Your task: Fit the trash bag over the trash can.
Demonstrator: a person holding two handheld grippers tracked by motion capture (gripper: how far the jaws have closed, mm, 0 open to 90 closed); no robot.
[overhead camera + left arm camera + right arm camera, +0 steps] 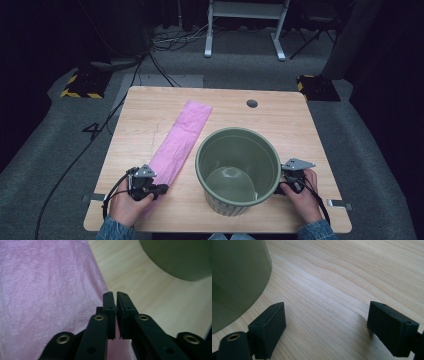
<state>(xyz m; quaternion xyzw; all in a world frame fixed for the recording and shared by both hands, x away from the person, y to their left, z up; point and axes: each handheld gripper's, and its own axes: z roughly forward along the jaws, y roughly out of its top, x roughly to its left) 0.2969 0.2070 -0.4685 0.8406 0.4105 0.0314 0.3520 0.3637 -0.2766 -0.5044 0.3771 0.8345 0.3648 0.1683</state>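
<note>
The left gripper (159,189) has its fingers clamped on the pink plastic bag's (181,136) six-o'clock end, the right gripper's (325,327) fingers apart at three o'clock of the green bin (238,170), lining not yet begun.

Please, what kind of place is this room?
Probably a lab or recording studio, not a home. A bare wooden table stands on grey carpet in a dark room, cables trail across the floor, and yellow-black striped weights sit beside the table.
</note>
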